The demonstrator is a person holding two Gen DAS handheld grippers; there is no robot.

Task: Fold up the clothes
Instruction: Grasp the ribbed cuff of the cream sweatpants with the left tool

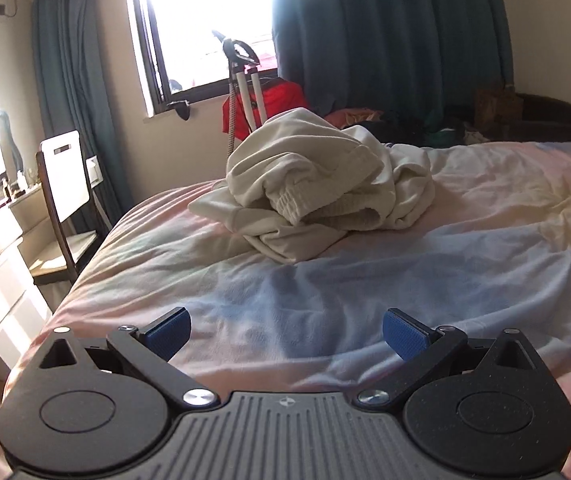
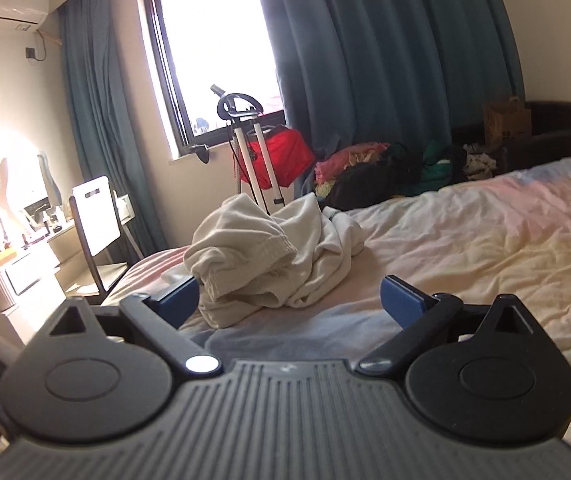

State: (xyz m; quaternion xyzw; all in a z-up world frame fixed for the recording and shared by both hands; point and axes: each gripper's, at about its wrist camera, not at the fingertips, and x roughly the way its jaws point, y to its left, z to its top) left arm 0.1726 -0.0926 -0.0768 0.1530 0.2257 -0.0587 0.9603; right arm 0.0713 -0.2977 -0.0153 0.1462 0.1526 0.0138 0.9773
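Over the bed [image 1: 465, 248], both tongs, left tongs [image 1: 286, 338] and right tongs [image 2: 289, 300], are gaping wide, holding nothing, near the crumpled white clothes [image 1: 317, 184].

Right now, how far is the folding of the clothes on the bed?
Done: nothing that shows. The cream garment lies in a crumpled heap on the bedsheet, with no neat fold visible. In hand: nothing; the left gripper and the right gripper both hang over the bed with jaws wide apart and empty, short of the heap. Left: pick it up, spread it flat, then fold it.
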